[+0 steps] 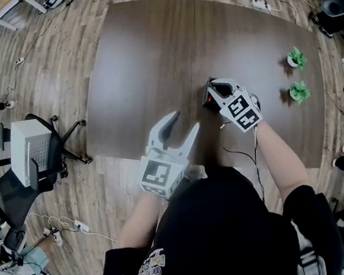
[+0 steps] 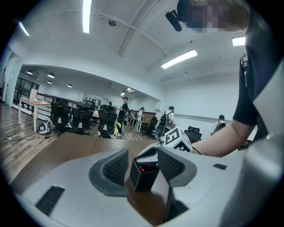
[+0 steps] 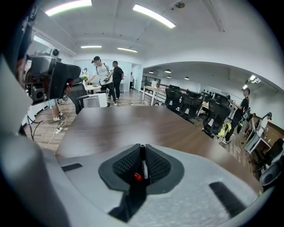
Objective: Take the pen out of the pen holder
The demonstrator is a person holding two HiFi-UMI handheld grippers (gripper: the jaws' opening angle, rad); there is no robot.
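A small black pen holder stands on the dark wooden table in front of the person. In the head view the pen holder is mostly hidden under my right gripper, which reaches down into it from above. The right gripper view shows my right gripper shut on a thin white pen with a red part, held upright between the pads. My left gripper hovers open near the table's front edge, pointing at the holder from a short distance, with nothing between its fingers.
Two small potted green plants stand on the table to the right of the holder. Office chairs and a white box sit on the floor to the left. A power strip lies at the table's far right corner.
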